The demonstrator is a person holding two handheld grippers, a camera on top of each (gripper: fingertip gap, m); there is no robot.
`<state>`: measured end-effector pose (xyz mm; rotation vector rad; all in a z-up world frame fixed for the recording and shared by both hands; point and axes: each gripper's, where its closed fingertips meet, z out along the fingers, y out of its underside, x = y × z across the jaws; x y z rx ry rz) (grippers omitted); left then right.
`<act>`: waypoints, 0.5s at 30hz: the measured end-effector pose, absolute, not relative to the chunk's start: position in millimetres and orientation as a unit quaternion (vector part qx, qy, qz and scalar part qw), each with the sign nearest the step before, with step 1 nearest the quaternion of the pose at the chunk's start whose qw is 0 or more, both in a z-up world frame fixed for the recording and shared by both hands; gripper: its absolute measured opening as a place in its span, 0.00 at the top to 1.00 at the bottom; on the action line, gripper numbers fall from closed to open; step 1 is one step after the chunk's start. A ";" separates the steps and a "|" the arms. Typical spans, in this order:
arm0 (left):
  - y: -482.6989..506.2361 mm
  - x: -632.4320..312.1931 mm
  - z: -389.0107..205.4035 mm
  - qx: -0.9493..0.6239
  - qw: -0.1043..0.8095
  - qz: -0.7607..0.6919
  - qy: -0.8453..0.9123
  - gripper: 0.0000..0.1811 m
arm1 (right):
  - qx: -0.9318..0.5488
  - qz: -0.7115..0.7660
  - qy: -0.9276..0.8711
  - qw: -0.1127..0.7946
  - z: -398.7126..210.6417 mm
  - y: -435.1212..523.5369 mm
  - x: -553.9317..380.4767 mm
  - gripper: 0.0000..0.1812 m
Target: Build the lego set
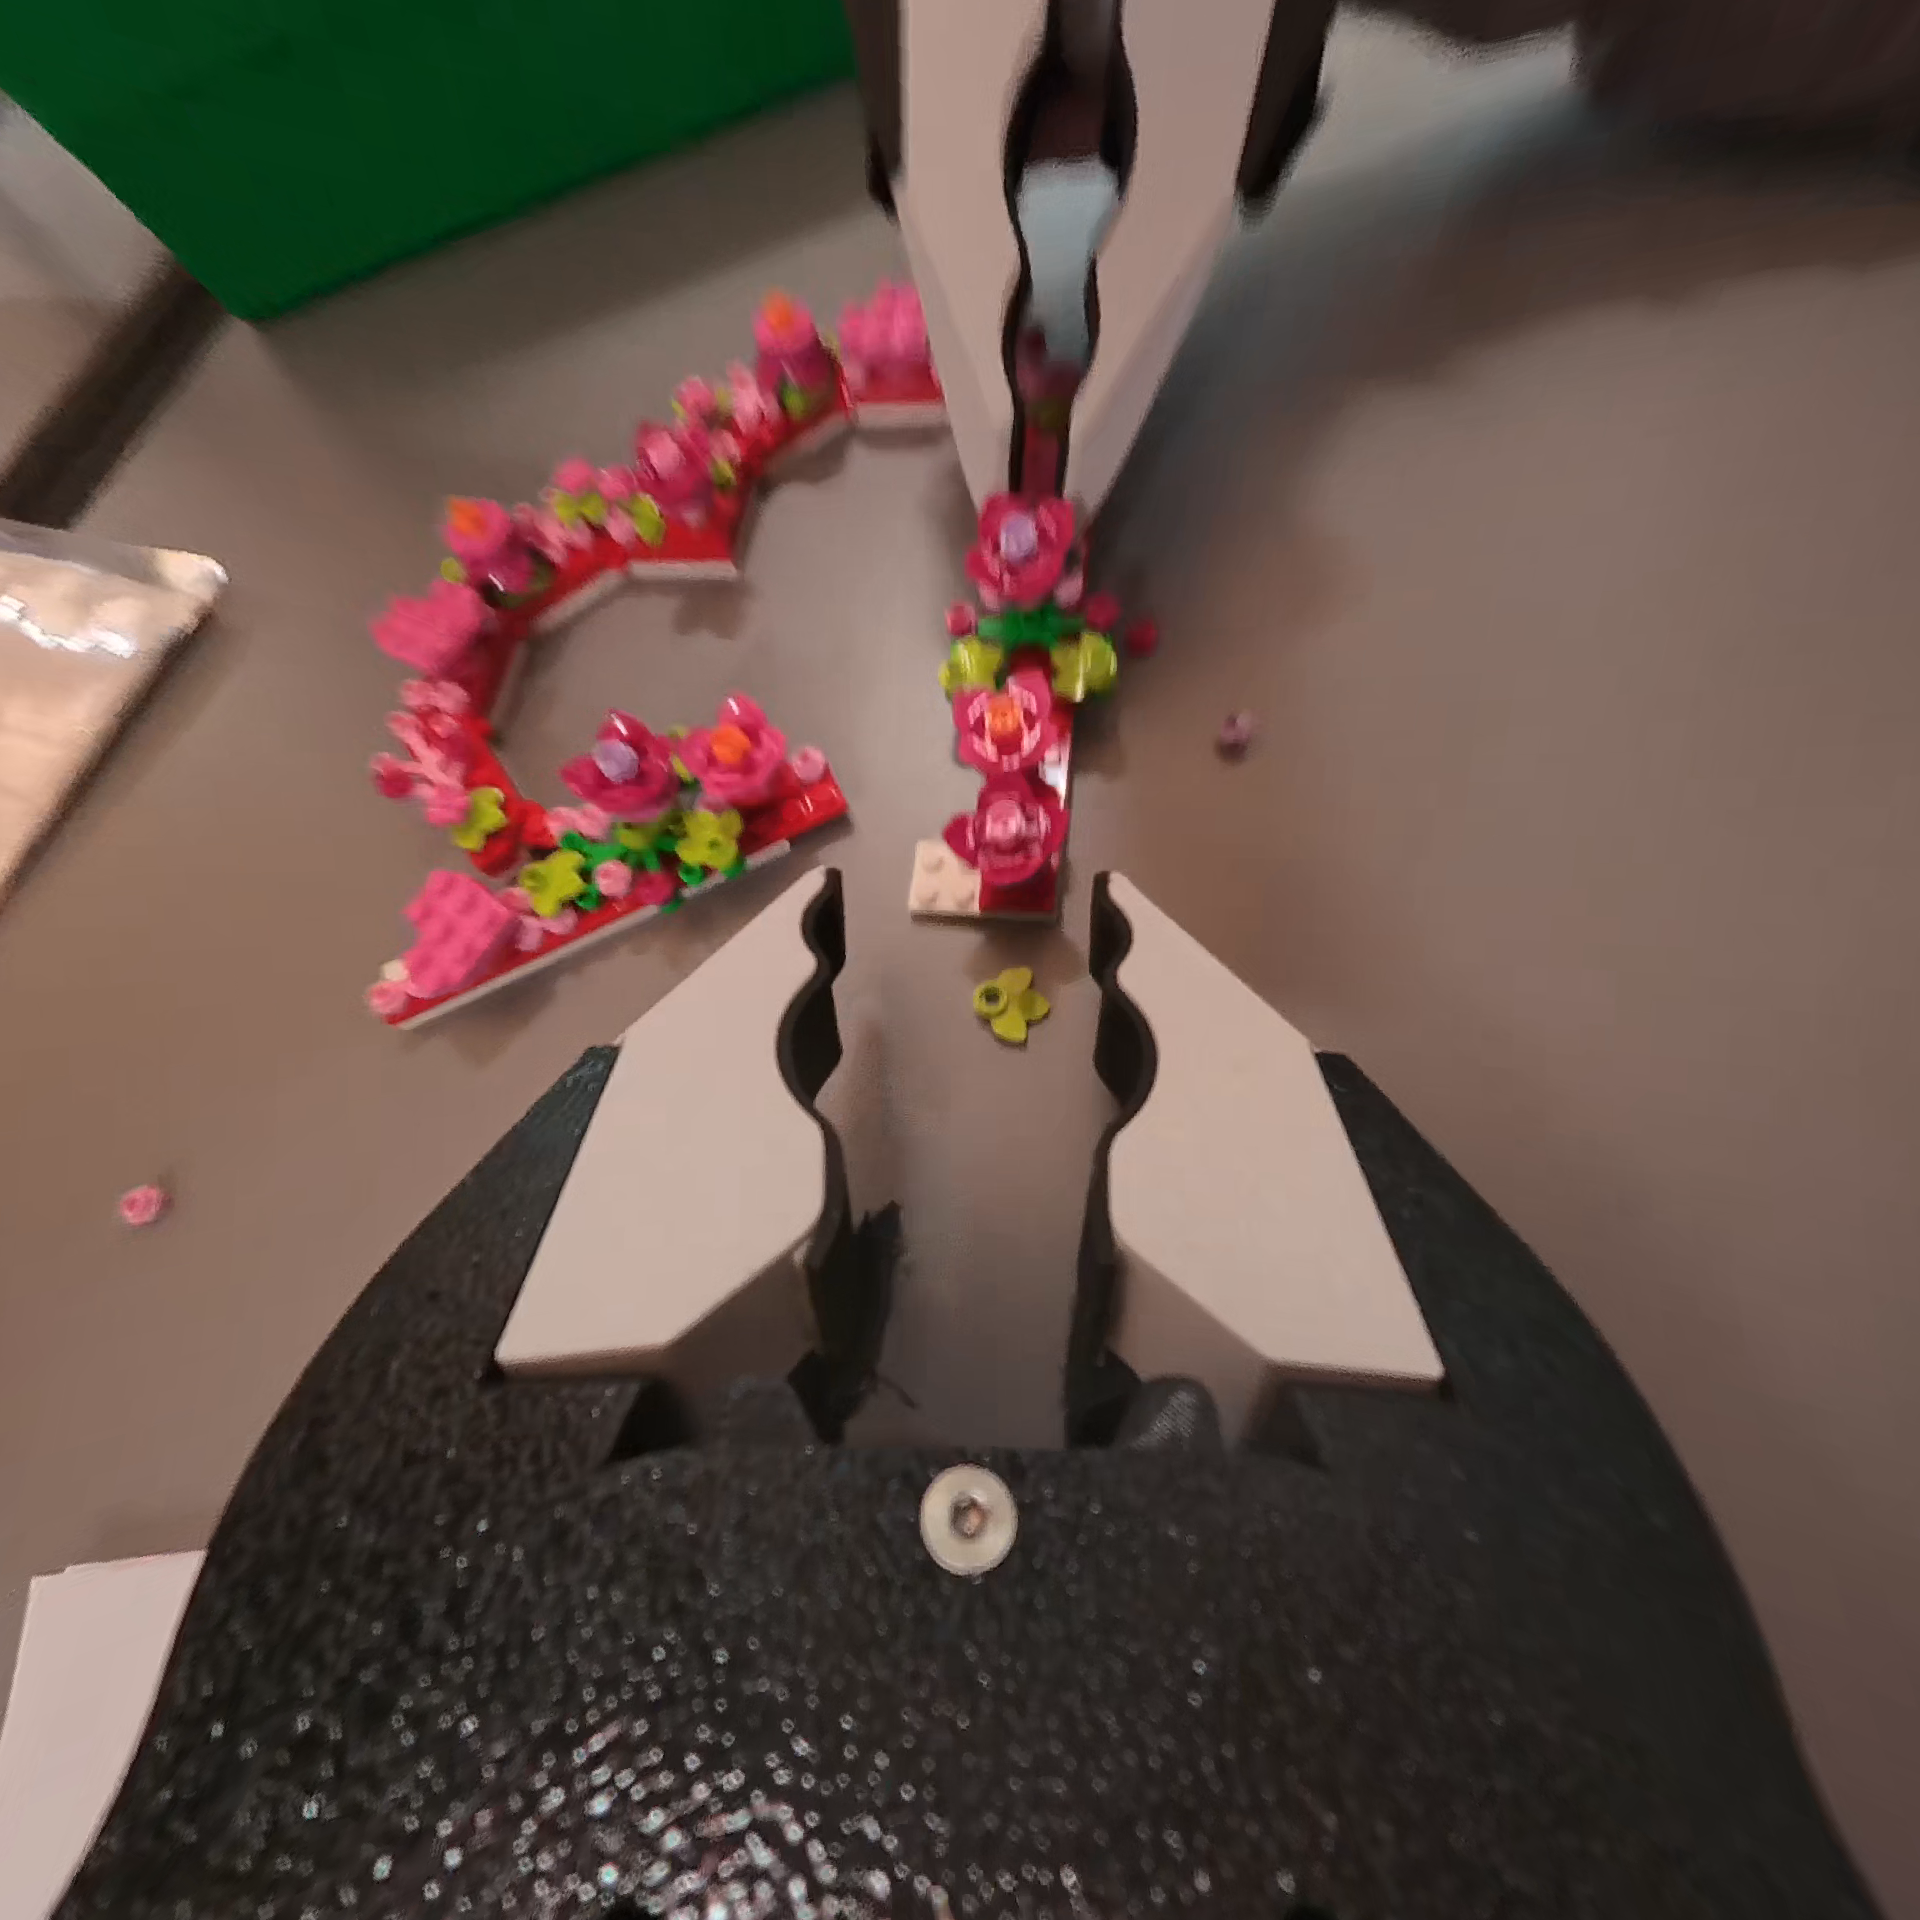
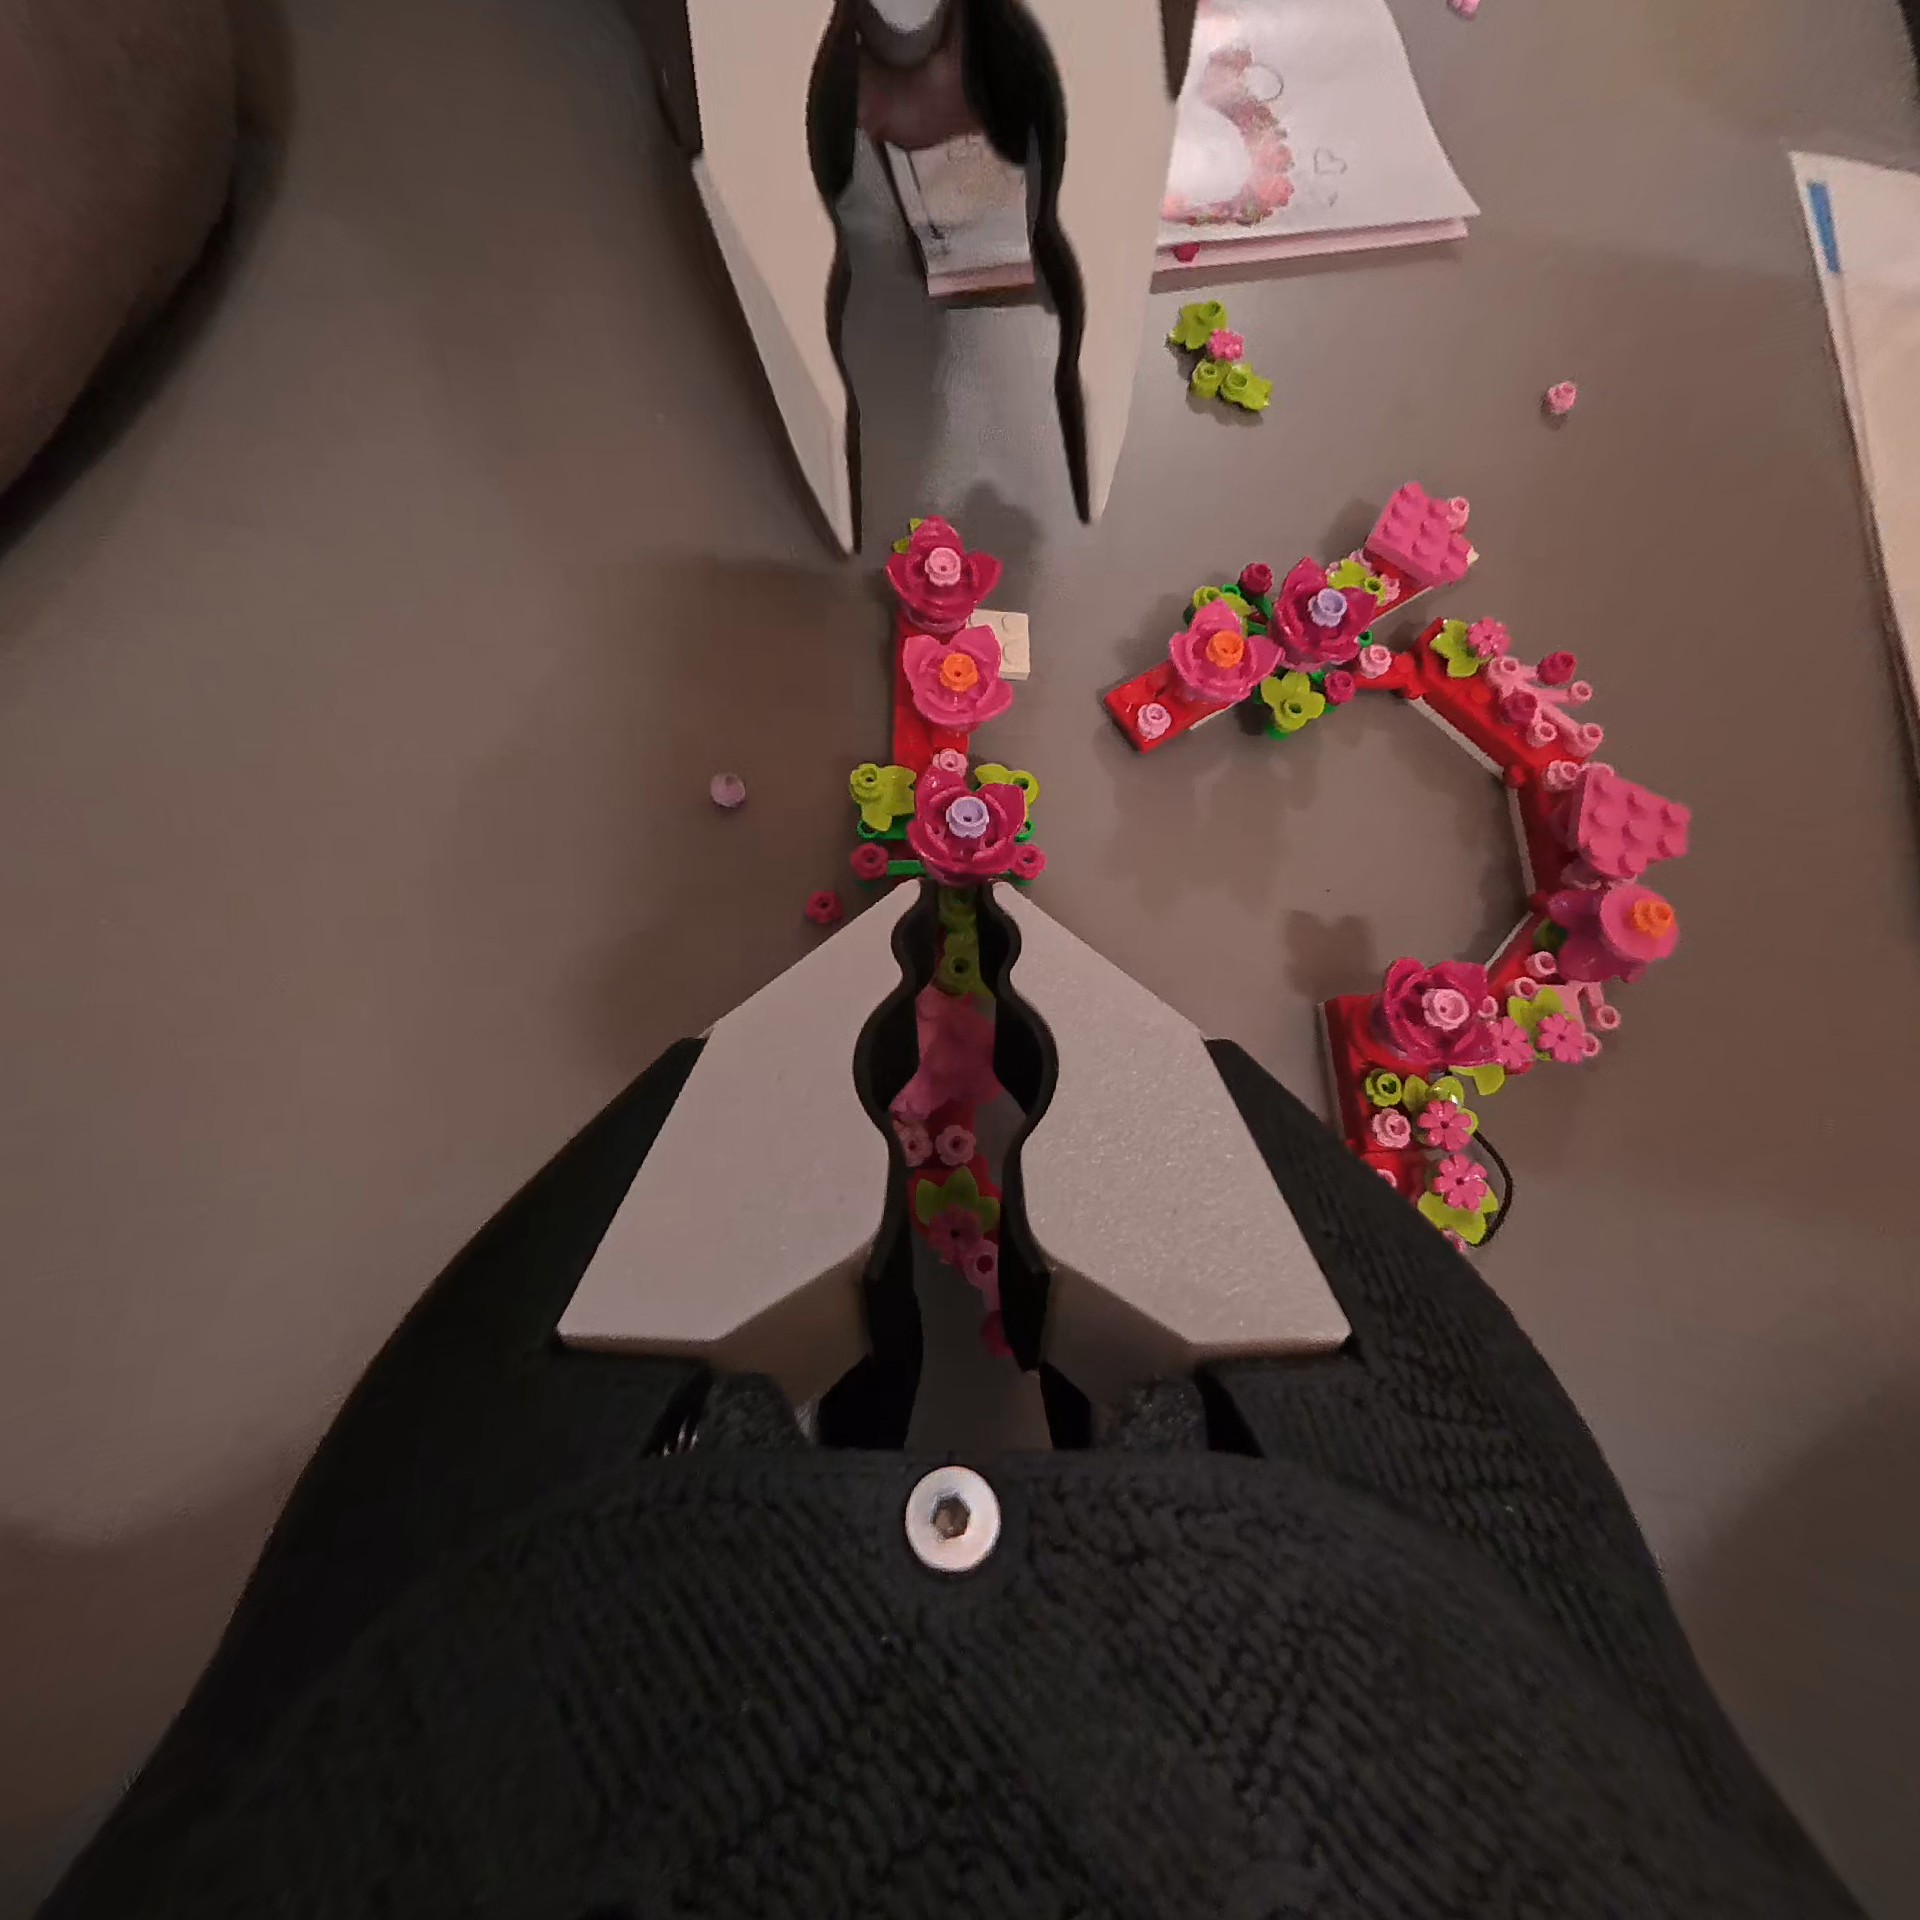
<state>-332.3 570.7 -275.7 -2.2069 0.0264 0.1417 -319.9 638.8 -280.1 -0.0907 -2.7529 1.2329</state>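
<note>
A straight red lego strip [image 1: 1003,722] with magenta roses and lime leaves lies on the grey table. My right gripper [image 2: 961,899] is shut on one end of it [image 2: 954,675]; in the left wrist view it comes in from the top [image 1: 1029,499]. My left gripper [image 1: 966,904] is open and empty, just short of the strip's other end, where a white plate [image 1: 945,878] sticks out. It shows at the top of the right wrist view [image 2: 966,530]. A curved red flower section [image 1: 582,644] lies beside the strip [image 2: 1538,790].
A loose lime leaf [image 1: 1010,1003] lies between my left fingers. More leaves [image 2: 1216,358] and small pink studs [image 2: 727,790] [image 1: 142,1203] are scattered around. An instruction booklet [image 2: 1309,135], a green box [image 1: 416,135] and a plastic bag [image 1: 83,665] sit at the edges. The tips of one gripper are about 8 cm away from the tips of the other.
</note>
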 end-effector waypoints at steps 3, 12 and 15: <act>583.2 -325.7 -254.8 -0.869 0.494 0.038 0.004 0.76 | -0.010 0.423 -0.902 0.084 -274.7 637.3 -320.7 0.97; 634.1 -315.6 -251.0 -0.859 0.509 0.036 0.035 0.77 | 0.036 0.451 -0.880 0.144 -263.9 635.2 -322.6 0.97; 641.2 -316.2 -252.2 -0.858 0.509 0.048 0.043 0.82 | 0.036 0.460 -0.877 0.134 -262.1 637.1 -320.1 0.97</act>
